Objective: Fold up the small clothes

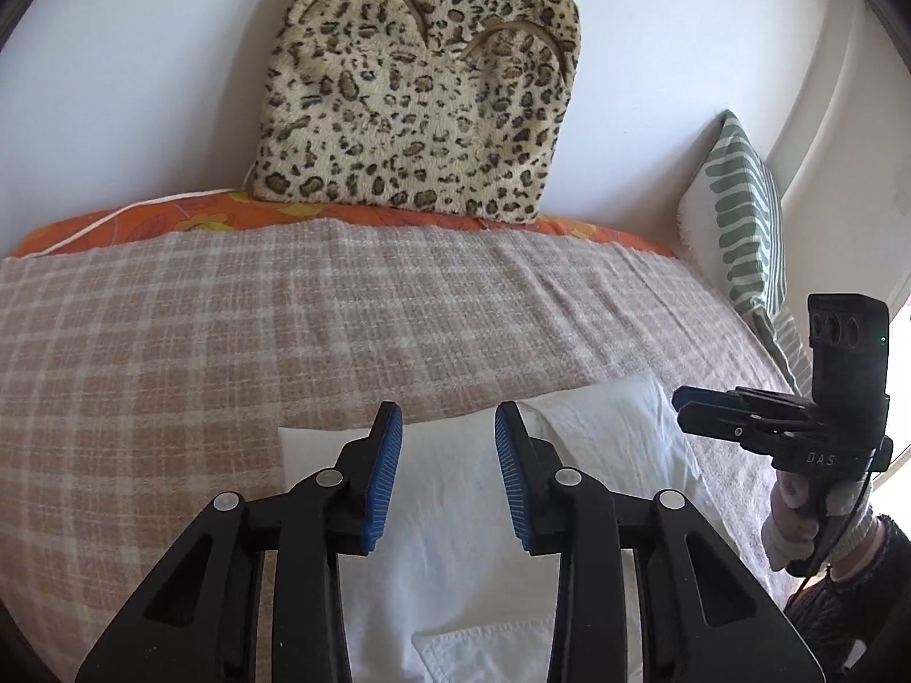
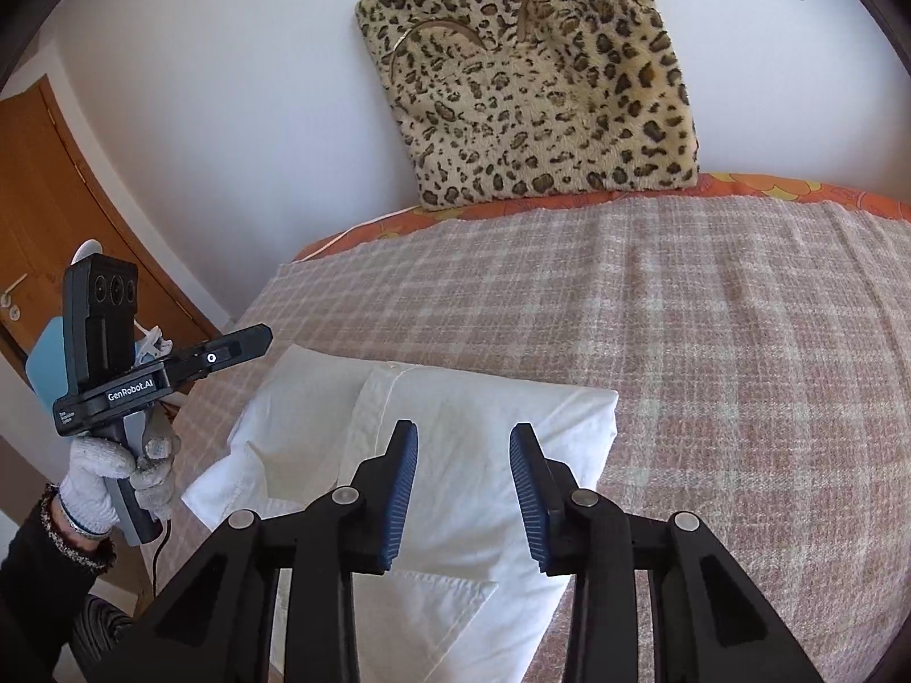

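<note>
We see no container here. The white garment (image 2: 455,438) lies folded on the bed's checked blanket (image 2: 712,341), its near edge hidden behind our claws. Our left claw (image 1: 448,472) and right claw (image 2: 464,489) hover above it, jaws partly open, gripping nothing.

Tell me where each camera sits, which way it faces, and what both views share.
Left wrist: on the left gripper, looking down along open fingers at the white shirt; right gripper at right.
Right wrist: on the right gripper, same way; left gripper in a gloved hand.
Shared: shirt, plaid blanket, leopard cushion.
</note>
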